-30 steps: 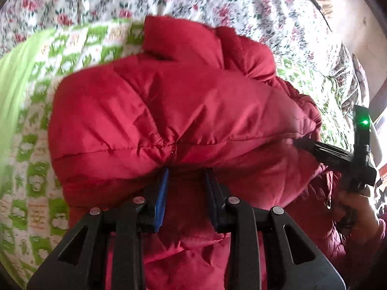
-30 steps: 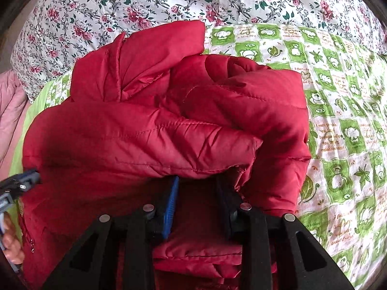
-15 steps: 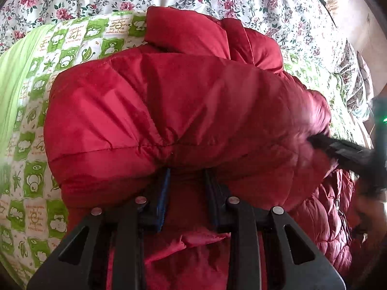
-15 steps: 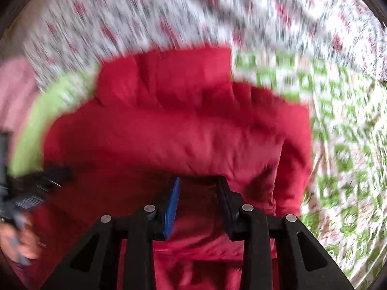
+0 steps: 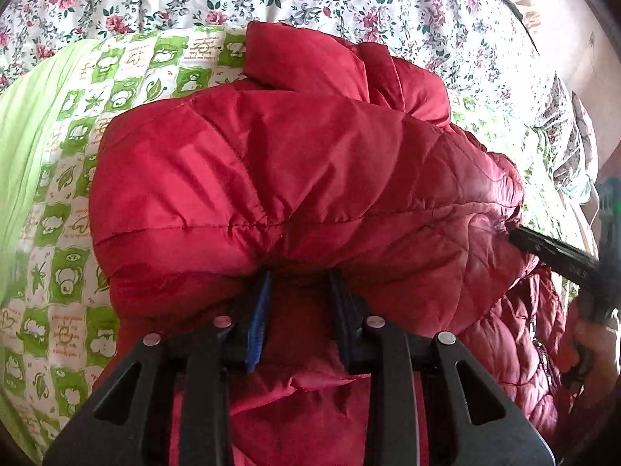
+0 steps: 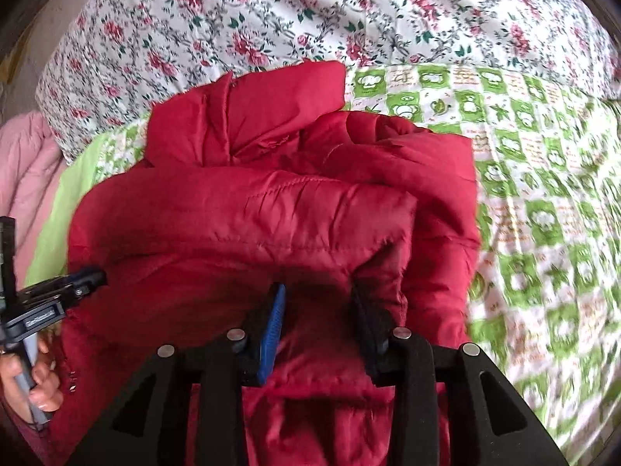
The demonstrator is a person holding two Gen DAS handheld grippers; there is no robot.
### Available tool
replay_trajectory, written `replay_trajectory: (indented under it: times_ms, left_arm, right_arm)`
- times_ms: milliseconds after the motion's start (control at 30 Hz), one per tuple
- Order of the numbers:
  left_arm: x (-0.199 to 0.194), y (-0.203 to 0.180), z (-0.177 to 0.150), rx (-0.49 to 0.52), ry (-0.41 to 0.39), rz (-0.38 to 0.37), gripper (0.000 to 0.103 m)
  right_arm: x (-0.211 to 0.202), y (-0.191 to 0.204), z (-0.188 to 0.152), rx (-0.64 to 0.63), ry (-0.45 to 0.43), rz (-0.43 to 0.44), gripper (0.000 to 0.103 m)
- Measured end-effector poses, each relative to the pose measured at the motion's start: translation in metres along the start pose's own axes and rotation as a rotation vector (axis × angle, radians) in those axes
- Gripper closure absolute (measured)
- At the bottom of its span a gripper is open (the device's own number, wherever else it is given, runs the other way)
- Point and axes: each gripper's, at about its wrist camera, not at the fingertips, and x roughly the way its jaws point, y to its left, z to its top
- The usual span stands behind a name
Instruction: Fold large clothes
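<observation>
I have the red quilted jacket (image 5: 295, 178) bunched on the green-checked bedspread (image 5: 66, 209); my left gripper (image 5: 299, 291) and right gripper (image 6: 318, 303) both pinch its fold, jaws opening.

A green-and-white checked sheet (image 5: 70, 256) printed with small cartoon figures and leaves covers the near part of the bed, with a plain lime-green edge (image 5: 23, 124) along one side. Beyond it lies a white floral bedspread (image 5: 349, 4) patterned with red roses and dark leaves, spreading across the far part of both views. In the right wrist view, a pale pink quilted cloth (image 6: 23, 171) lies bunched at the left edge beside the floral fabric.
</observation>
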Motion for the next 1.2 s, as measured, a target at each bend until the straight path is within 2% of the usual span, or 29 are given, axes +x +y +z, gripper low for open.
replay_trajectory:
  times_ms: [33, 100, 167, 267, 367, 500, 800, 933, 1000, 1067, 1200]
  left_arm:
    - [-0.004, 0.0, -0.001, -0.005, -0.003, -0.003, 0.071]
    - [-0.017, -0.002, -0.004, -0.008, -0.023, -0.012, 0.054]
    - [-0.03, -0.004, -0.011, 0.001, -0.041, -0.012, 0.046]
    - [-0.044, -0.005, -0.022, 0.01, -0.047, -0.008, 0.046]
    - [-0.06, 0.004, -0.04, -0.015, -0.04, -0.02, 0.046]
    - [-0.078, 0.018, -0.065, -0.048, -0.02, 0.012, 0.046]
    - [-0.115, 0.037, -0.127, -0.098, 0.007, 0.012, 0.046]
    - [-0.133, 0.045, -0.149, -0.135, 0.004, 0.006, 0.04]
    - [-0.138, 0.049, -0.159, -0.136, 0.021, 0.012, 0.036]
    - [-0.141, 0.051, -0.167, -0.131, 0.041, 0.028, 0.036]
    - [-0.145, 0.058, -0.186, -0.121, 0.084, 0.075, 0.036]
  right_arm:
    - [-0.007, 0.0, -0.002, 0.001, -0.002, 0.011, 0.066]
    - [-0.024, 0.001, -0.008, -0.005, -0.012, 0.024, 0.065]
    - [-0.038, -0.001, -0.014, -0.007, -0.016, 0.042, 0.065]
    - [-0.053, 0.001, -0.023, -0.009, -0.01, 0.065, 0.058]
    - [-0.071, -0.001, -0.037, -0.008, -0.012, 0.083, 0.057]
    - [-0.092, -0.01, -0.058, 0.009, -0.004, 0.1, 0.048]
    - [-0.127, -0.033, -0.105, 0.086, 0.015, 0.141, 0.041]
    - [-0.141, -0.045, -0.12, 0.101, 0.024, 0.13, 0.039]
    - [-0.147, -0.052, -0.128, 0.115, 0.027, 0.125, 0.032]
    - [-0.153, -0.058, -0.135, 0.125, 0.029, 0.117, 0.029]
    - [-0.16, -0.071, -0.151, 0.132, 0.049, 0.066, 0.028]
